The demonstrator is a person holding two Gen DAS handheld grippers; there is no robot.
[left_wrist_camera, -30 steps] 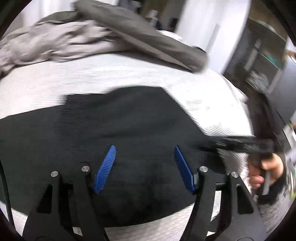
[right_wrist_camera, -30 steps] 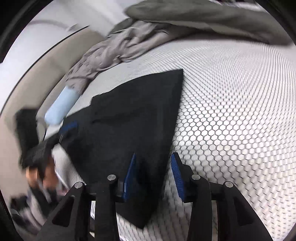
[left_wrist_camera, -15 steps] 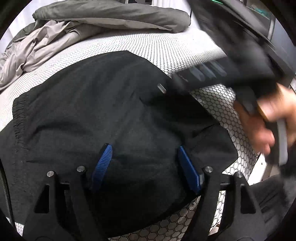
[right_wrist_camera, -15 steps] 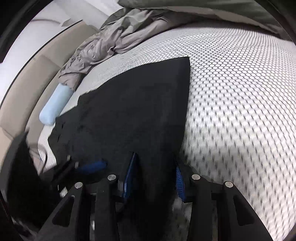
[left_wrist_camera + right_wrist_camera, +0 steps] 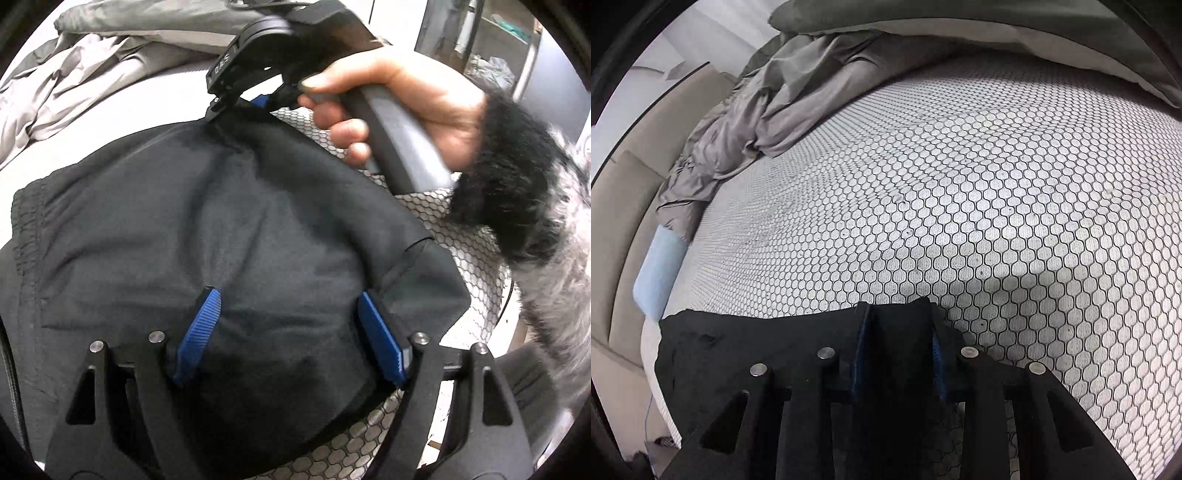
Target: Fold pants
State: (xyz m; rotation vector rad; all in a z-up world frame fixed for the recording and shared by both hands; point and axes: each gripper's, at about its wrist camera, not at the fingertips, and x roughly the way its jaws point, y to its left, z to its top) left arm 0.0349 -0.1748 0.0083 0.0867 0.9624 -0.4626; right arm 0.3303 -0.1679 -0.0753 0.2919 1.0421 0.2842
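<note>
Looking along the left gripper (image 5: 286, 334), its blue pads stand wide apart over the black fabric pants (image 5: 207, 229), gripping nothing, while the pants lie on the white honeycomb-patterned mattress (image 5: 469, 236). From the right wrist, the right gripper (image 5: 899, 356) pinches a pants edge (image 5: 753, 343). A fold seems underway; next, lay that edge down flat.
</note>
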